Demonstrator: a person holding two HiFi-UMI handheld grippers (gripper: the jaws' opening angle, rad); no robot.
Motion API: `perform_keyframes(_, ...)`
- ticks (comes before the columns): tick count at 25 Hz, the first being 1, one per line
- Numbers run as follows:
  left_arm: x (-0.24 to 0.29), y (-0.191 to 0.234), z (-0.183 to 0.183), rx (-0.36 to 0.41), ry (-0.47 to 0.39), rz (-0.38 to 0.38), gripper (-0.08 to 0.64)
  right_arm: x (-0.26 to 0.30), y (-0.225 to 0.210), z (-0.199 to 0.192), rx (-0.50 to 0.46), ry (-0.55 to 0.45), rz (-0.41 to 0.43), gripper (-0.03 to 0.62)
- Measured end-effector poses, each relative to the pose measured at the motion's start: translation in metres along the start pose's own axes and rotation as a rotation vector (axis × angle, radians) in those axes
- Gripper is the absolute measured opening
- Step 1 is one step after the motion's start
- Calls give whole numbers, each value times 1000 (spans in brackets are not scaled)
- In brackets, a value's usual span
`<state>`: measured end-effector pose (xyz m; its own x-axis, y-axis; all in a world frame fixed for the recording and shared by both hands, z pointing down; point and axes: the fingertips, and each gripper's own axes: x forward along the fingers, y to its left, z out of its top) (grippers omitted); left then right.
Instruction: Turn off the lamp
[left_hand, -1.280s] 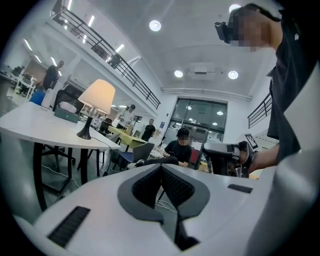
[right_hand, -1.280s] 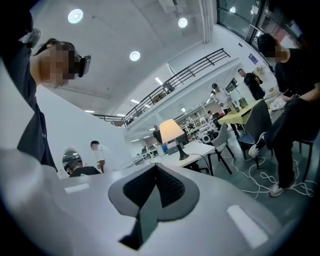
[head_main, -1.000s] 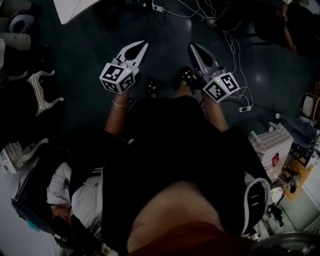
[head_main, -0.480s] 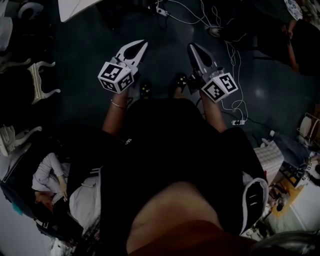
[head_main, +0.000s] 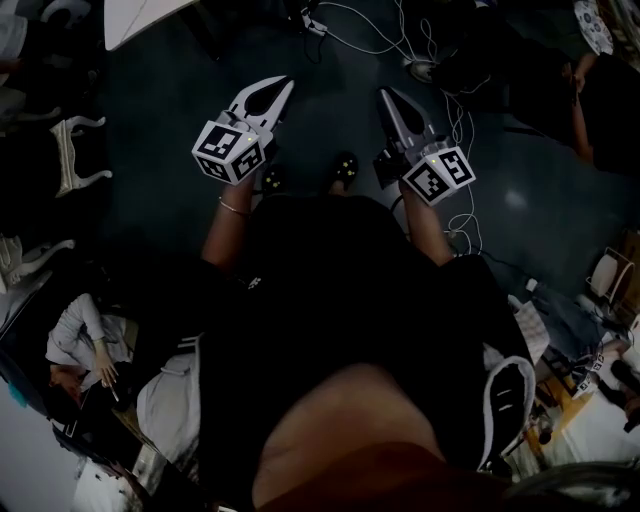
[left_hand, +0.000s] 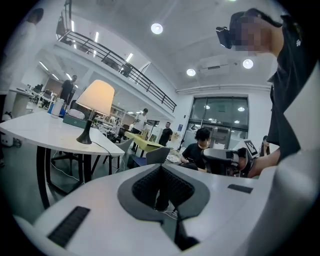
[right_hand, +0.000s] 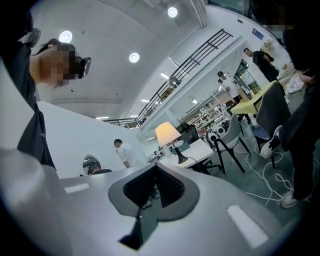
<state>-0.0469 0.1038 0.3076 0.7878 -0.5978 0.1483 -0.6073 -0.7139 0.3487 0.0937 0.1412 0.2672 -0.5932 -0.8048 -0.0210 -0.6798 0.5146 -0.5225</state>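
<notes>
The lamp (left_hand: 96, 100) has a cream shade that glows, and a dark stem and foot. It stands on a white table (left_hand: 35, 131) far ahead, at the left of the left gripper view. The right gripper view also catches the lamp (right_hand: 168, 135), lit, on the same table (right_hand: 199, 150) in the distance. In the head view the lamp is out of sight. My left gripper (head_main: 282, 88) and right gripper (head_main: 384, 95) hang side by side over the dark floor, in front of my legs. Both are shut with nothing between the pads.
White cables (head_main: 445, 70) and a power strip lie on the floor ahead of the right gripper. A white table corner (head_main: 140, 15) shows at top left. A seated person (head_main: 85, 345) is at my left. More people (left_hand: 197, 150) sit and stand in the hall.
The head view has swung, so the floor, the cables and the seated person have shifted in the picture. My feet have stepped. Both grippers keep their pose and stay shut.
</notes>
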Motion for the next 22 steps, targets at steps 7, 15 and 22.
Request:
perform_keyframes(7, 5, -25, -12, 18, 0, 103, 6, -20, -24, 6, 17, 31, 86, 2)
perform_keyframes(15, 0, -22, -16, -6, -2, 168, 6, -16, -38, 1, 40, 63, 126, 2)
perform_keyframes(22, 7, -33, -6, 24, -18, 217, 6, -22, -50, 3, 58, 83, 173, 2)
